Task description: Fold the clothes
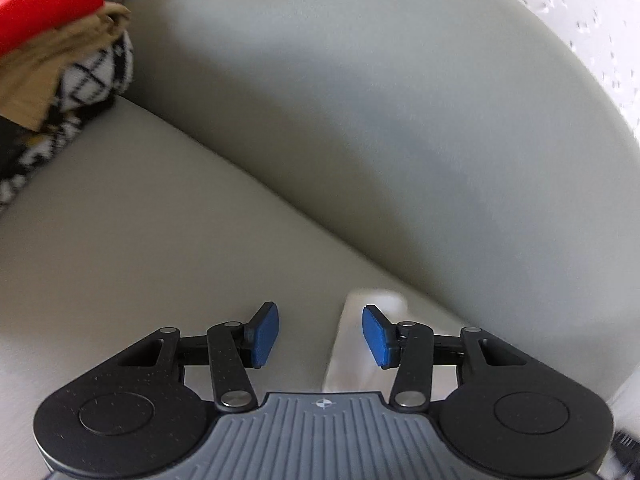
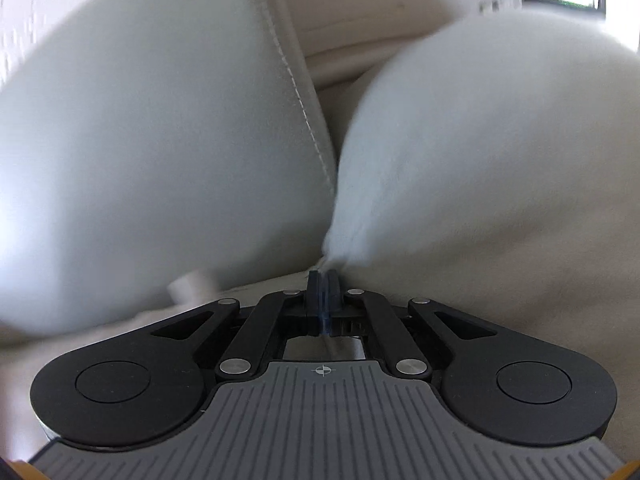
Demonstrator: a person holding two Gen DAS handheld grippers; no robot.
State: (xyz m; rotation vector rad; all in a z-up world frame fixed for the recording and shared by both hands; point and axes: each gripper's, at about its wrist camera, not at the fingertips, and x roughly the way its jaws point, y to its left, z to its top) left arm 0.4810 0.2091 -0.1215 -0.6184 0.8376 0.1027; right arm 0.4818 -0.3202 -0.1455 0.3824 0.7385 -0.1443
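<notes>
On a pale beige sofa (image 1: 100,248), two hand-held grippers work at a white garment. The right gripper (image 2: 323,285) has its blue pads pressed together on a bunched edge of the white garment (image 2: 480,140), which fans up and away from the pinch toward the right of the view and covers much of the seat there. To its left rises a grey-white back cushion (image 2: 140,140) with a line of light stitching down its edge, and a second cushion shows behind the cloth. In the other view, the left gripper (image 1: 320,334) stands part-way apart, its blue pads (image 1: 266,334) clear of everything; a blurred fold of the same white garment (image 1: 348,344) lies on the seat in the gap between them, nearer the right-hand pad, and whether it brushes that pad cannot be told. Beyond the fingers, the seat meets the grey-white back cushion (image 1: 360,100) along a slanting crease. At the far upper left sits a heap of other clothes: a red piece (image 1: 48,8) on top, a tan piece (image 1: 52,68) under it, and a black-and-white checked piece (image 1: 96,76) lowest, resting against the cushion. A speckled white wall (image 1: 600,20) fills the upper right corner.
</notes>
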